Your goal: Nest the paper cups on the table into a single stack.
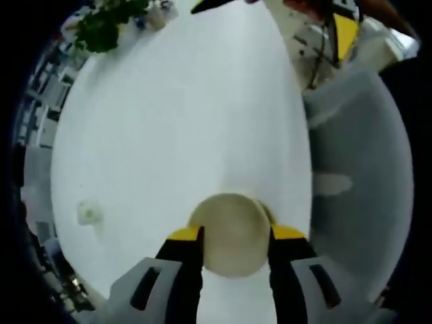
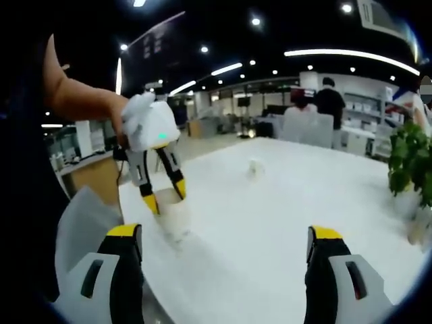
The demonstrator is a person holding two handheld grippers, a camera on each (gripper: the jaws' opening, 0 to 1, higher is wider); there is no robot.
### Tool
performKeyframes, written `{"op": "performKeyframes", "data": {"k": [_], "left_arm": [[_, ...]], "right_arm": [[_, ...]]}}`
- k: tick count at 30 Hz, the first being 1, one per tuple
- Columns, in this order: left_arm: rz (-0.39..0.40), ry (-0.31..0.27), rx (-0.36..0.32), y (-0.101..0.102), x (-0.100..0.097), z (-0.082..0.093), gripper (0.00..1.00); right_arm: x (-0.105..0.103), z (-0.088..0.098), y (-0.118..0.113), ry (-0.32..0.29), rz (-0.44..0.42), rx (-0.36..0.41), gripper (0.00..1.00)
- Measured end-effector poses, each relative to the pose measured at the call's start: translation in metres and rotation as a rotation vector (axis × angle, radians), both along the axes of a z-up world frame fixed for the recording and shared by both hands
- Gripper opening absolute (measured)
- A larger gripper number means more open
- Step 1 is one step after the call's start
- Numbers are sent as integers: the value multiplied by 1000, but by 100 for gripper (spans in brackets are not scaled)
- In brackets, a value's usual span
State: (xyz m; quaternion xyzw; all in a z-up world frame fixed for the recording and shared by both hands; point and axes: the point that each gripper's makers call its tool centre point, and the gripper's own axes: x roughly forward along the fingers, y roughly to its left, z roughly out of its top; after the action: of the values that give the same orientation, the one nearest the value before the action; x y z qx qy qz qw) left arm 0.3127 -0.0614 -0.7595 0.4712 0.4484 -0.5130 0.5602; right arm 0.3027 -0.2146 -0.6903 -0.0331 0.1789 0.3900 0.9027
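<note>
In the left gripper view my left gripper (image 1: pixel 235 233) is shut on a cream paper cup (image 1: pixel 229 233), whose round end faces the camera above the white table (image 1: pixel 175 128). The right gripper view shows the same left gripper (image 2: pixel 165 192) at the left, held by a person's hand, with the paper cup (image 2: pixel 172 212) between its yellow-tipped fingers, resting on or just over the table (image 2: pixel 270 223). My right gripper (image 2: pixel 226 236) hovers open above the table with nothing between its jaws. A small whitish object (image 2: pixel 254 167), possibly another cup, sits far off on the table.
A green potted plant (image 2: pixel 408 158) stands at the table's right edge, also seen as a plant (image 1: pixel 108 23) at the far end. A small whitish object (image 1: pixel 88 212) lies on the table's left part. A grey chair (image 1: pixel 358 182) is beside the table. People stand in the background.
</note>
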Motion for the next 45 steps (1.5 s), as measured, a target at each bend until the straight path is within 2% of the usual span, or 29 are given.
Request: {"op": "performKeyframes", "data": {"k": [7, 10, 12, 16, 19, 25, 29, 30, 32, 34, 36, 37, 39, 41, 42, 44, 45], "left_arm": [[-12, -36, -3, 0, 5, 5, 38], [-71, -95, 12, 2, 14, 8, 39], [-51, -85, 7, 2, 12, 8, 39], [-31, -60, -9, 1, 9, 8, 50], [-38, -75, -2, 3, 11, 8, 49], [14, -40, -43, 1, 8, 11, 54], [106, -6, -148, -5, 10, 15, 57], [142, 11, -192, -7, 10, 17, 59], [206, 34, -277, -11, 12, 22, 69], [263, 33, -355, -11, 16, 30, 75], [291, 19, -426, -9, 22, 38, 80], [296, 15, -436, -7, 23, 40, 82], [297, -19, -499, -2, 31, 47, 84], [370, 4, -527, 10, 32, 50, 85], [382, 0, -546, 13, 35, 52, 85], [401, -42, -588, 23, 42, 58, 86], [419, -45, -608, 28, 44, 61, 87]], "right_arm": [[-1, 0, 2, 2, -1, 4, 100], [-1, -1, 3, 2, 2, 5, 100], [-1, 0, 4, 1, 3, 7, 100], [-1, 0, 5, 1, 6, 5, 100], [-2, 0, 5, 1, 6, 8, 100], [-3, 0, 4, 1, 5, 7, 100], [-1, 2, 2, -2, -5, 15, 100], [0, 4, 2, -6, -10, 20, 100], [2, 8, 0, -14, -15, 25, 100], [4, 11, -2, -21, -23, 27, 100], [6, 14, -4, -24, -30, 31, 100], [8, 16, -6, -26, -34, 30, 100], [10, 19, -7, -29, -43, 34, 100], [12, 22, -8, -27, -46, 40, 100], [13, 23, -8, -29, -46, 40, 100], [16, 26, -9, -35, -48, 30, 100], [18, 28, -9, -35, -50, 31, 100]]}}
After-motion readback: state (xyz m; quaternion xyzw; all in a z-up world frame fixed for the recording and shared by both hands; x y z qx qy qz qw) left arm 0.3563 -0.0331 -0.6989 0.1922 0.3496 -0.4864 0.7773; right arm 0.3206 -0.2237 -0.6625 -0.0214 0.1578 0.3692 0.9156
